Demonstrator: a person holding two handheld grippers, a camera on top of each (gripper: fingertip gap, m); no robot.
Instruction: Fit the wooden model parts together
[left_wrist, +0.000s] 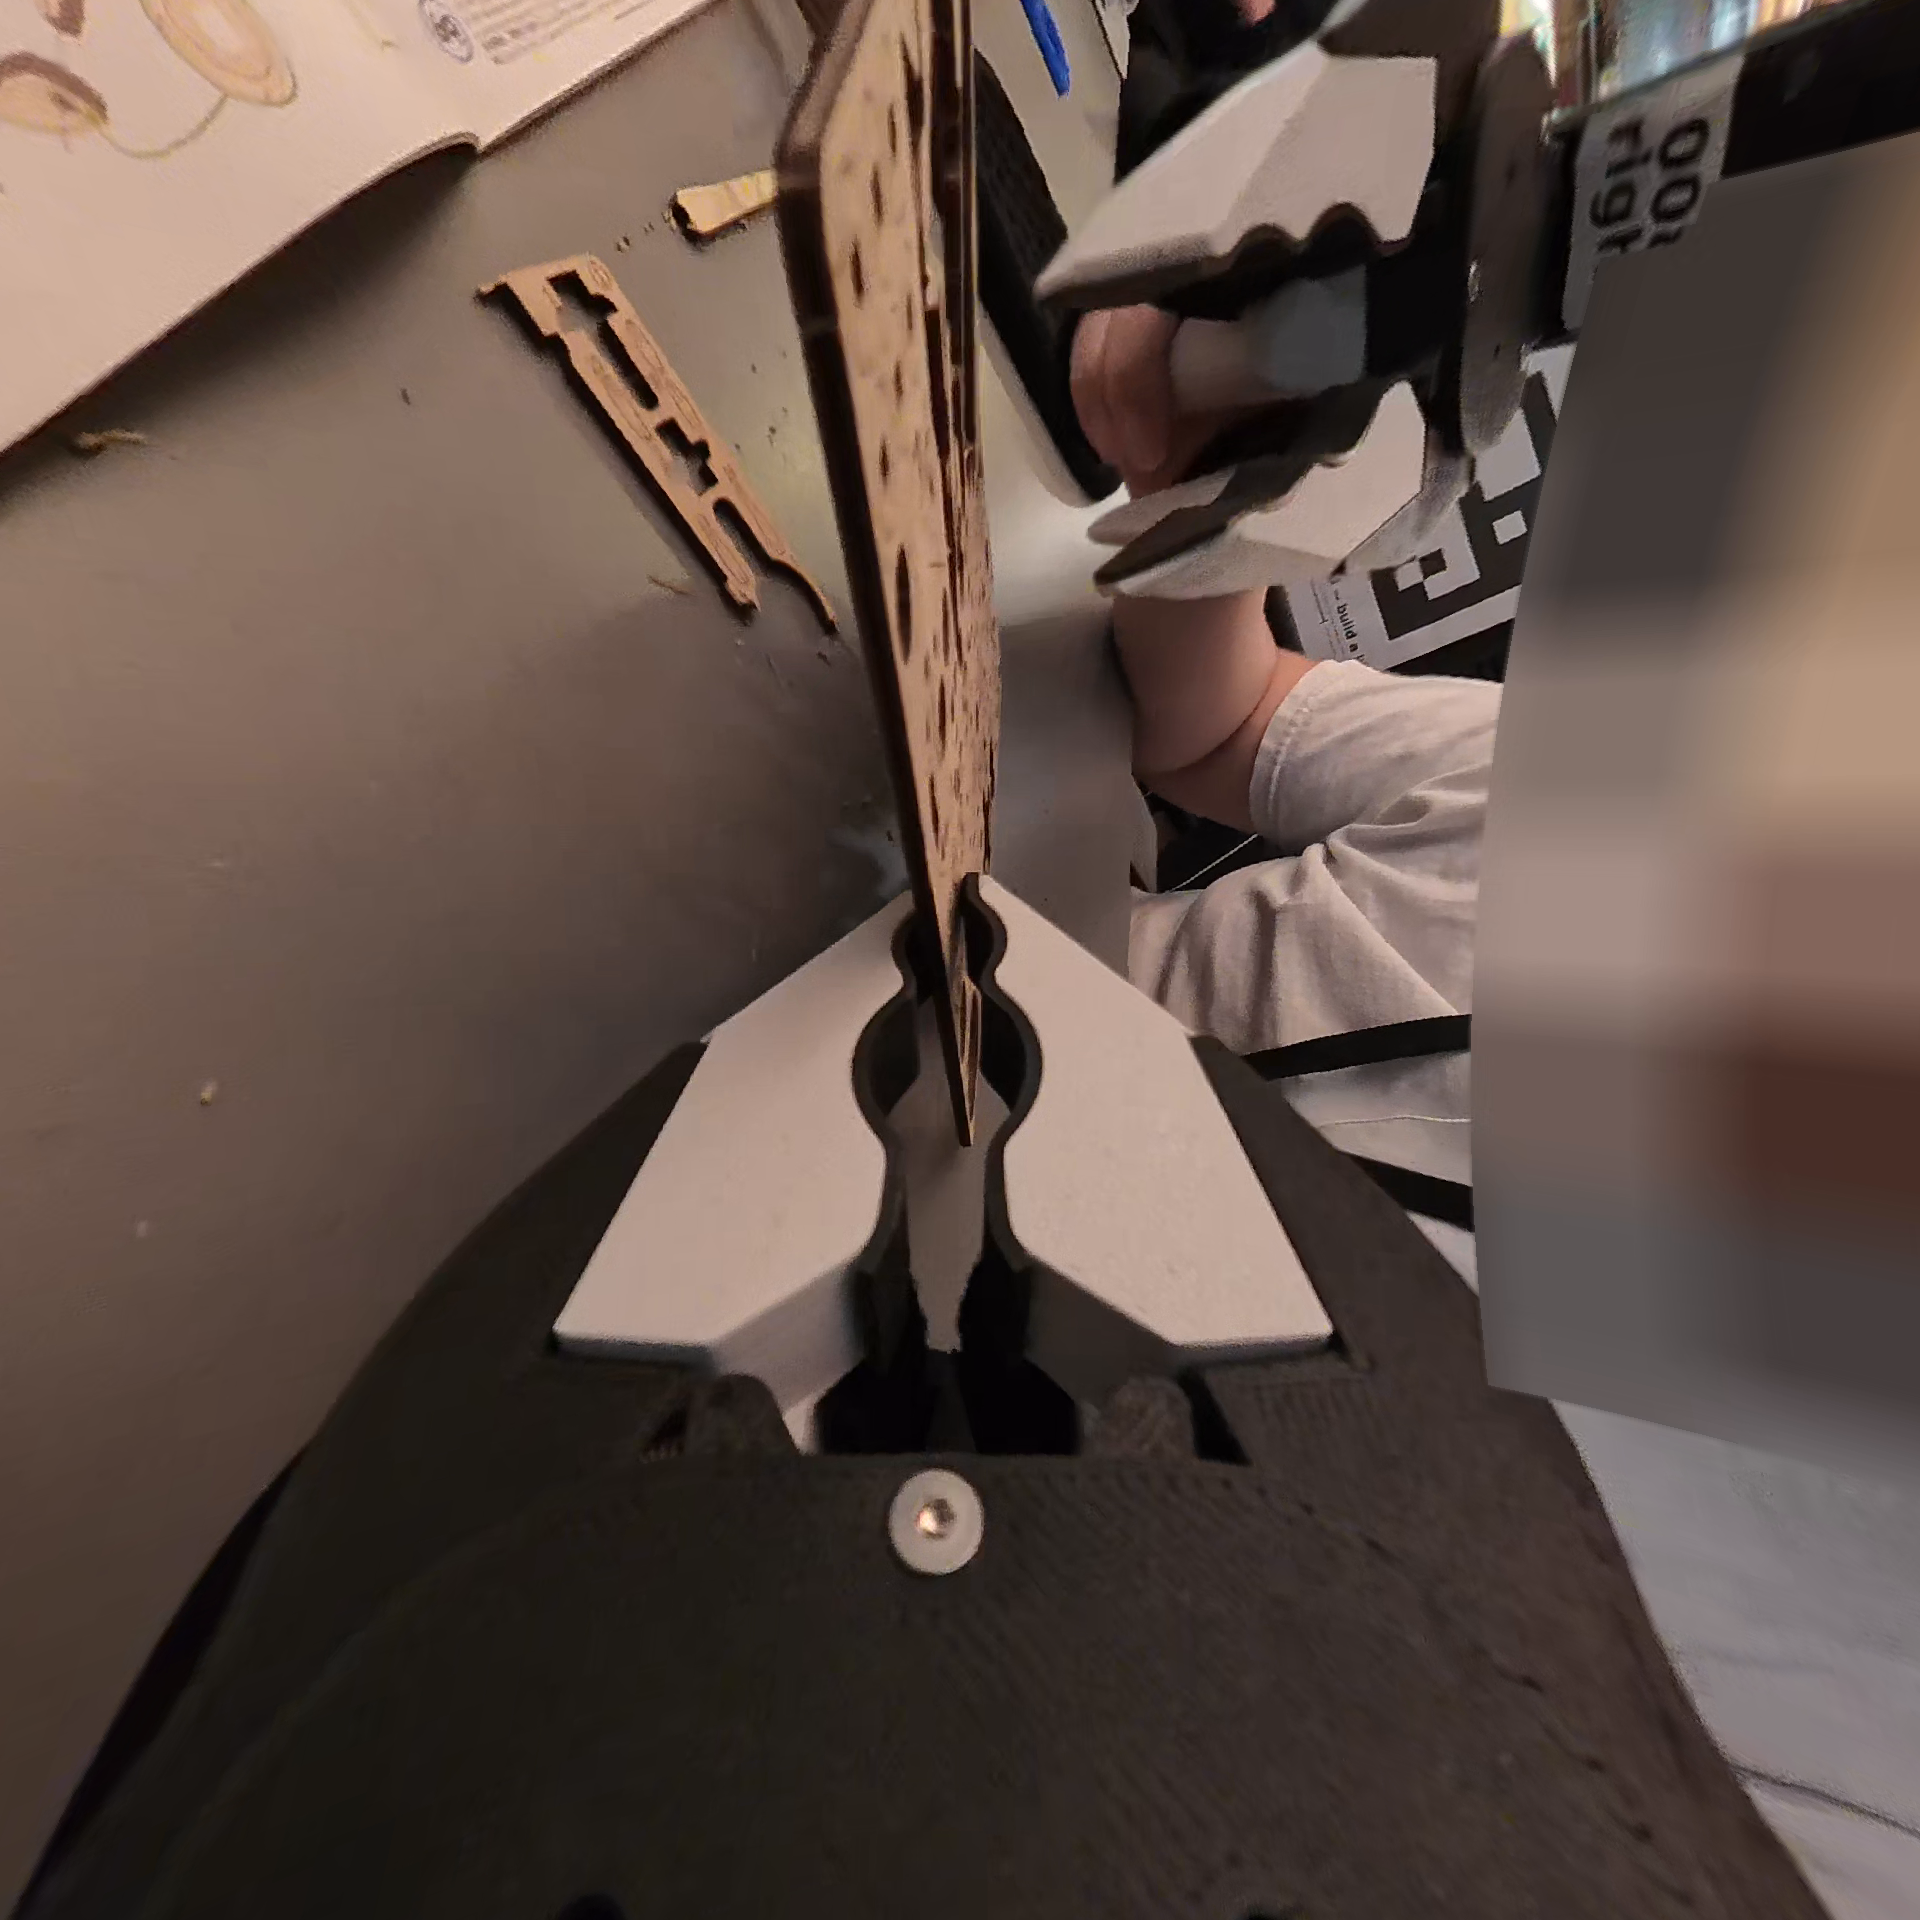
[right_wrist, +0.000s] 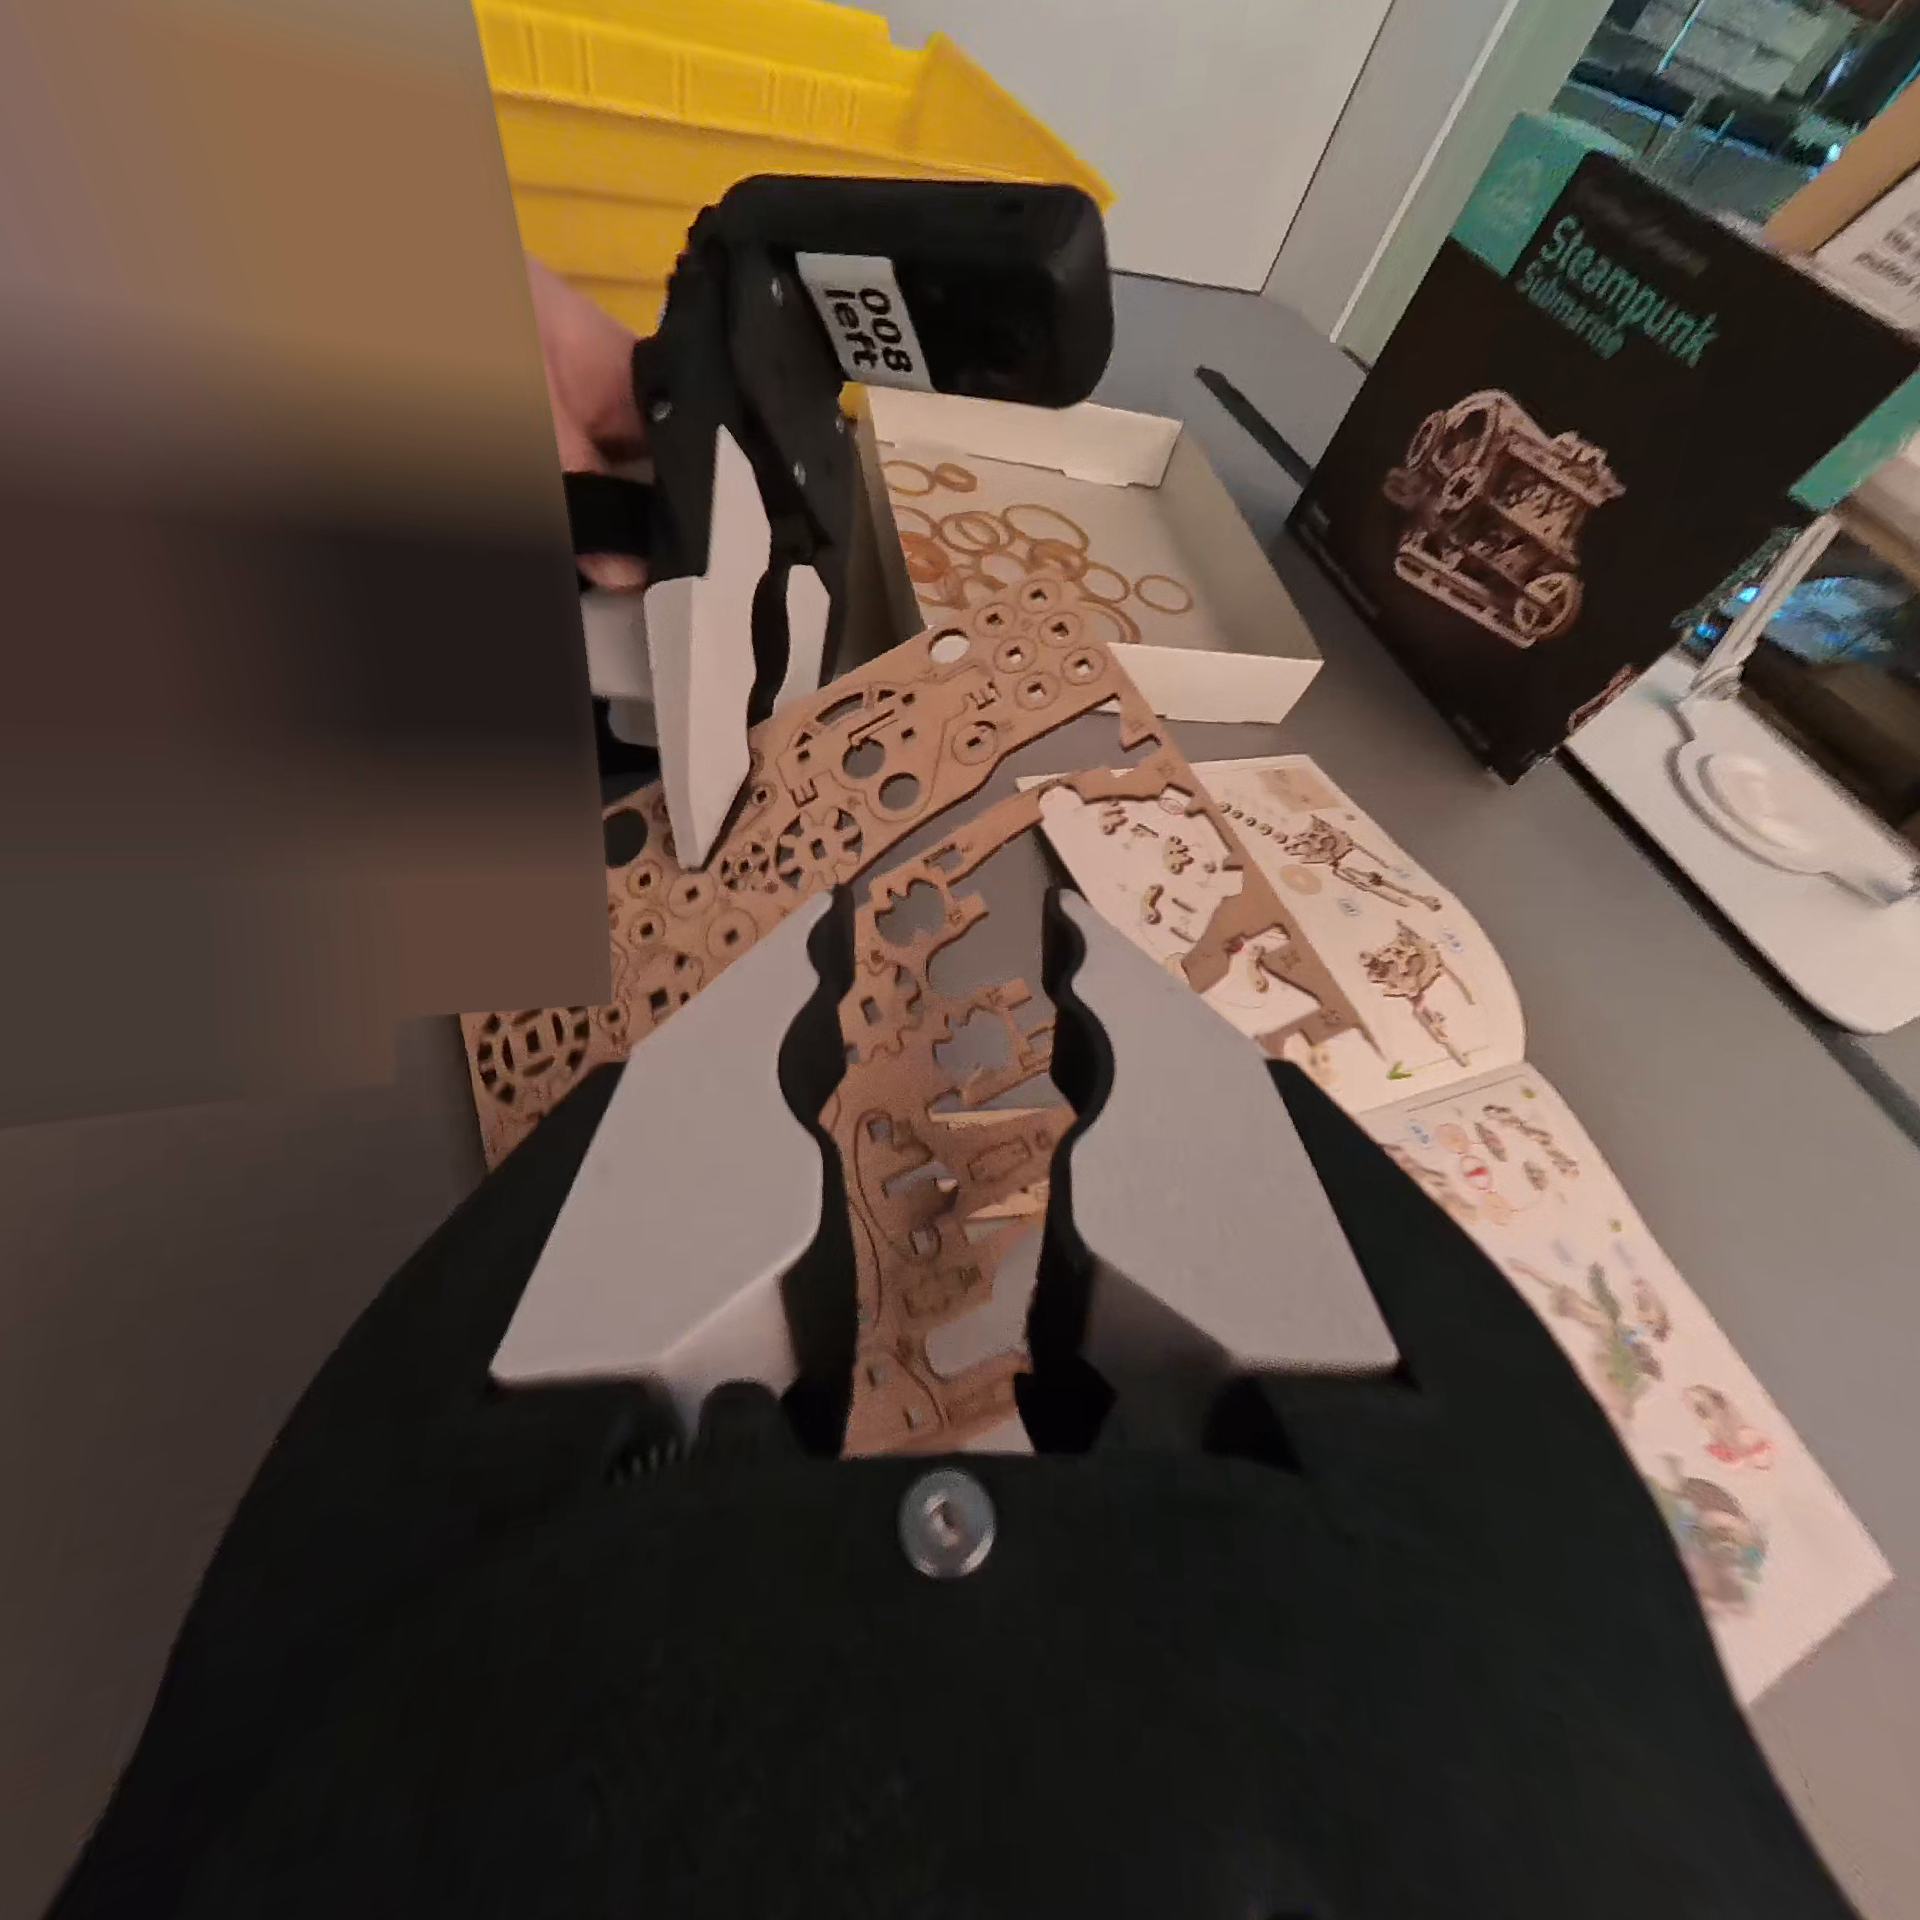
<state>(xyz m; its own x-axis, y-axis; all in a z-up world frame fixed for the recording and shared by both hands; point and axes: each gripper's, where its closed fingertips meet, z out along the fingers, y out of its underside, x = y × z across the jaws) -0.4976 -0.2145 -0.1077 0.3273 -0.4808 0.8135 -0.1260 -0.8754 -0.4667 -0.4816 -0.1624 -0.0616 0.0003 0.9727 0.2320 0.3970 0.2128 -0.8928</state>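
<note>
Plywood parts sheet (left_wrist: 914, 499) pinched edge-on between left gripper (left_wrist: 951, 925) fingers, lifted off grey tabletop (left_wrist: 364, 831). Loose wooden strip (left_wrist: 665, 436) lies flat beside it. Right gripper (right_wrist: 945, 914) spread, apparently empty, above another cut-out sheet (right_wrist: 935, 1174); instruction booklet (right_wrist: 1455, 1091) toward right edge.

Top of wooden parts sheet (left_wrist: 914, 436) cut off by upper edge. Instruction booklet (right_wrist: 1621, 1340) blurred toward near end. Yellow bin (right_wrist: 727, 135) partly hidden behind left gripper (right_wrist: 727, 727).

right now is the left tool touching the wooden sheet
Touching: the left wrist view shows the left tool shut on the wooden sheet's lower edge.
</note>
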